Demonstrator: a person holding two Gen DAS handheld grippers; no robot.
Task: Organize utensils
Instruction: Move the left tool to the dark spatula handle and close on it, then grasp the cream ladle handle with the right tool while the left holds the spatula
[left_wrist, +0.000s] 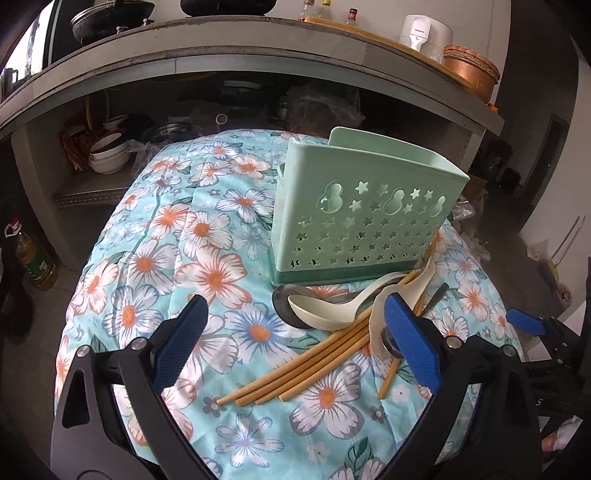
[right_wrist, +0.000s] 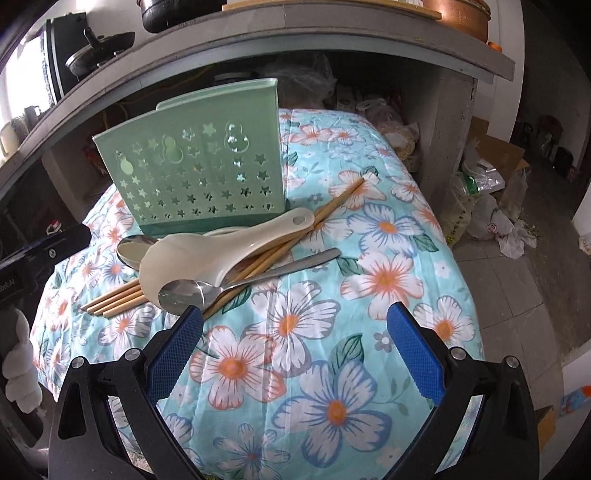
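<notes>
A mint-green perforated utensil holder (left_wrist: 362, 218) (right_wrist: 199, 166) stands upright on the floral cloth (left_wrist: 166, 240) (right_wrist: 332, 387). In front of it a pile lies on the cloth: a white plastic ladle (left_wrist: 317, 314) (right_wrist: 207, 254), several bamboo chopsticks (left_wrist: 295, 373) (right_wrist: 122, 295) and two metal spoons (right_wrist: 184, 291) (right_wrist: 133, 247). My left gripper (left_wrist: 295, 301) is open above the near side of the pile, its right finger in front of a spoon. My right gripper (right_wrist: 295, 308) is open over bare cloth, its left fingertip just short of the nearer metal spoon.
Behind the cloth-covered table is a concrete shelf with stacked bowls (left_wrist: 109, 151) and pots on the counter above. An oil bottle (left_wrist: 37, 258) stands on the floor at left. Plastic bags (right_wrist: 491, 206) and a cardboard box lie on the floor at right.
</notes>
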